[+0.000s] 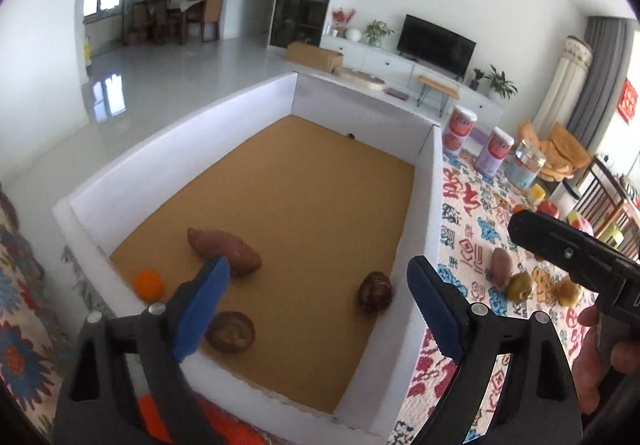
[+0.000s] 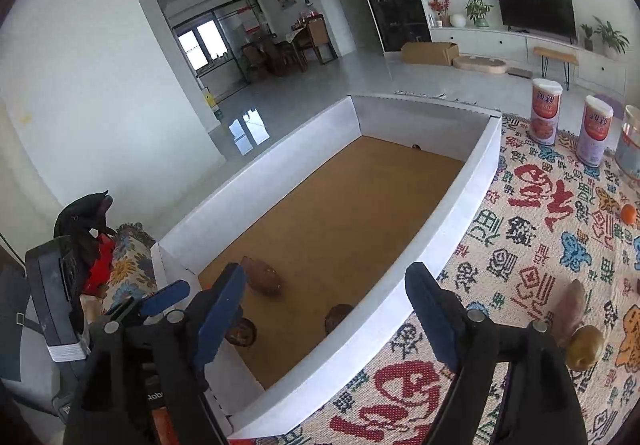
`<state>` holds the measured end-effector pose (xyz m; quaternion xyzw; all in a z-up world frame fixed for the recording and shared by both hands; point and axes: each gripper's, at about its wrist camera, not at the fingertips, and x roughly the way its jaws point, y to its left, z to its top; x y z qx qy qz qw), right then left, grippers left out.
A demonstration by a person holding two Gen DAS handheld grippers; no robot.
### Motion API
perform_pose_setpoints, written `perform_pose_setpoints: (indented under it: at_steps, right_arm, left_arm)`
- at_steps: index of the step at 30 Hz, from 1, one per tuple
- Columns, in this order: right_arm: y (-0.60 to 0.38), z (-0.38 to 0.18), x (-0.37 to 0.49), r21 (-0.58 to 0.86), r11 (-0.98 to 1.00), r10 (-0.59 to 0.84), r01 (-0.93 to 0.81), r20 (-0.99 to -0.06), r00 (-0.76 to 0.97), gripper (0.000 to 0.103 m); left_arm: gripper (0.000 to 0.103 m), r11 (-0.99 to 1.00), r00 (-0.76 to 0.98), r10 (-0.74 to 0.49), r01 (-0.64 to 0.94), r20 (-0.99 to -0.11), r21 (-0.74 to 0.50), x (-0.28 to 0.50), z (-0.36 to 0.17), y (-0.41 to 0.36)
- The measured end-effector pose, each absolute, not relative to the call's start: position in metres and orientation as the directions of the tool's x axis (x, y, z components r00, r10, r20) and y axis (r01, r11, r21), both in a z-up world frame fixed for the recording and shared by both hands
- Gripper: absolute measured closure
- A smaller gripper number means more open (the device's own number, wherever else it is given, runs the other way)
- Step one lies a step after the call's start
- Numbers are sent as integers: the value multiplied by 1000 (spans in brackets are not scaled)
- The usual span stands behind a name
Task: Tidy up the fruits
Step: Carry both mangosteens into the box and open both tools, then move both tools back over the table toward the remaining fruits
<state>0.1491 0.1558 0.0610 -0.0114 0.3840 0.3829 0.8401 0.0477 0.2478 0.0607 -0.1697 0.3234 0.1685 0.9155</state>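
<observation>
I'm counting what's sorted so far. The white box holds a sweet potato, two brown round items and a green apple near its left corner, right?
Not quite: the small fruit in the left corner of the white box is an orange, not a green apple. The left wrist view shows it beside the sweet potato. The rest holds.

Each black gripper [image 1: 318,285] has blue pads [image 2: 220,315] and silver pivot pins.

Home living room: television [image 1: 438,45] on white cabinet [image 1: 400,63], potted plants [image 1: 378,31], dining table [image 1: 188,11] beyond
</observation>
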Motion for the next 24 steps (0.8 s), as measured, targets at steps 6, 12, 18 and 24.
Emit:
perform_pose_setpoints:
  at_steps: [6,12,18,24]
  right_arm:
    - [26,22,132,47,815,436,-578,-706,558,10]
    - [-120,-55,113,-88,928,149,-362,-802,579,10]
    - [-204,-70,92,-1,994,71,-110,-762,644,10]
    - [-207,-74,103,8,998,44,-62,-791,610,10]
  left_arm:
    - [8,944,782,-6,-201,-623,-262,65,59,165]
    - [7,967,642,-221,43,-734,-253,94,-9,53]
    - [7,995,640,-103,74,-761,-72,117,-43,11]
    - [7,999,629,-42,22,-776,-36,134,-61,24]
